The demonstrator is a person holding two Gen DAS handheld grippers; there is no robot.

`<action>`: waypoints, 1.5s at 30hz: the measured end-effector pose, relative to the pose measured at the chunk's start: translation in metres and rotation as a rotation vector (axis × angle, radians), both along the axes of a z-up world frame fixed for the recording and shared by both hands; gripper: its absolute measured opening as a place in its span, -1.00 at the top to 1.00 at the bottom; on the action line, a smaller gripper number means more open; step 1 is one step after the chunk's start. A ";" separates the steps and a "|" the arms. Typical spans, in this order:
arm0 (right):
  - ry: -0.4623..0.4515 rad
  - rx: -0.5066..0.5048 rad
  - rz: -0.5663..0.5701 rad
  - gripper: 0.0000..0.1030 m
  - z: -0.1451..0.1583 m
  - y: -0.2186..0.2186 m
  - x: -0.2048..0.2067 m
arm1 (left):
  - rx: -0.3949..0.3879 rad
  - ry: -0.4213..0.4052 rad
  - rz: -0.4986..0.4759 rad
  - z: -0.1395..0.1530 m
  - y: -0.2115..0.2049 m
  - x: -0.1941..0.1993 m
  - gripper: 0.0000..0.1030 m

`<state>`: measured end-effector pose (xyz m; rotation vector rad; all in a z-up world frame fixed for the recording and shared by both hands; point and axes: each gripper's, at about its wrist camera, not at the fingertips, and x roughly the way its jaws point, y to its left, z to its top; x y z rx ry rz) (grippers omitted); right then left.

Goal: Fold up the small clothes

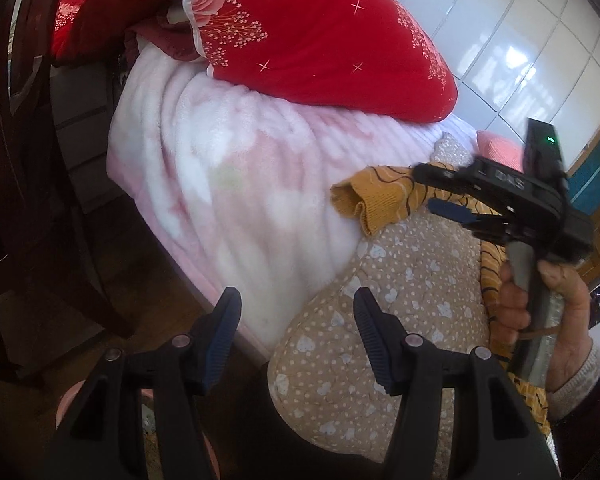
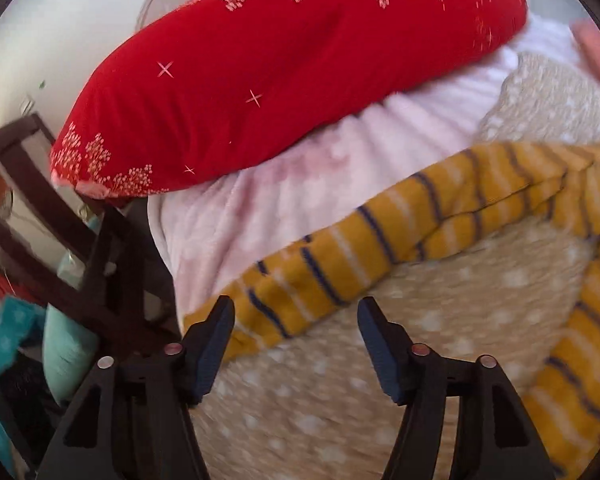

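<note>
A small mustard-yellow garment with dark stripes (image 2: 380, 240) lies on a tan quilt with white hearts (image 2: 340, 400); one sleeve stretches toward the lower left, its cuff close to my right gripper (image 2: 296, 336), which is open and empty just above the quilt. In the left wrist view the garment's cuff (image 1: 364, 200) shows at right, with the right gripper (image 1: 440, 190) open over it, held by a hand. My left gripper (image 1: 296, 324) is open and empty, hovering over the quilt's edge (image 1: 380, 300), apart from the garment.
A red pillow (image 1: 320, 32) lies on a pink fleece blanket (image 1: 228, 168) behind the quilt. A dark wooden chair (image 1: 32, 160) stands at left beside the bed. White cabinet doors (image 1: 520, 40) are behind.
</note>
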<state>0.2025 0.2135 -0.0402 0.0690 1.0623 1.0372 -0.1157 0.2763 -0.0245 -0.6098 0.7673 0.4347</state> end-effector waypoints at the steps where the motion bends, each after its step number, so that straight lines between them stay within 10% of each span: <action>1: 0.030 0.000 -0.009 -0.41 -0.006 0.007 0.000 | 0.000 0.001 -0.001 0.000 -0.001 0.000 -0.12; 3: 0.065 -0.029 -0.015 -0.25 -0.017 0.022 -0.001 | 0.000 0.000 -0.004 0.002 -0.002 -0.001 -0.12; 4: 0.066 -0.060 -0.003 0.53 -0.019 0.026 -0.002 | -0.001 -0.002 -0.005 0.004 -0.003 -0.002 -0.12; 5: 0.058 -0.087 0.011 0.74 -0.018 0.028 -0.003 | -0.001 -0.004 -0.007 0.006 -0.004 -0.002 -0.12; 8: -0.064 -0.096 0.051 0.75 0.015 0.008 -0.004 | 0.016 -0.014 -0.025 0.015 -0.008 0.000 -0.12; 17: -0.328 -0.228 -0.155 0.75 0.126 -0.178 0.051 | 0.076 -0.052 -0.178 0.043 -0.055 0.043 -0.14; 24: -0.250 -0.600 -0.603 0.48 0.078 -0.370 0.121 | 0.117 -0.049 -0.325 0.050 -0.109 0.083 -0.22; 29: -0.137 -0.321 -0.731 0.05 0.064 -0.461 0.086 | 0.079 0.007 -0.423 0.034 -0.141 0.118 -0.33; 45: 0.069 -0.051 -0.727 -0.28 -0.027 -0.521 -0.072 | 0.054 0.136 -0.579 -0.013 -0.199 0.162 -0.44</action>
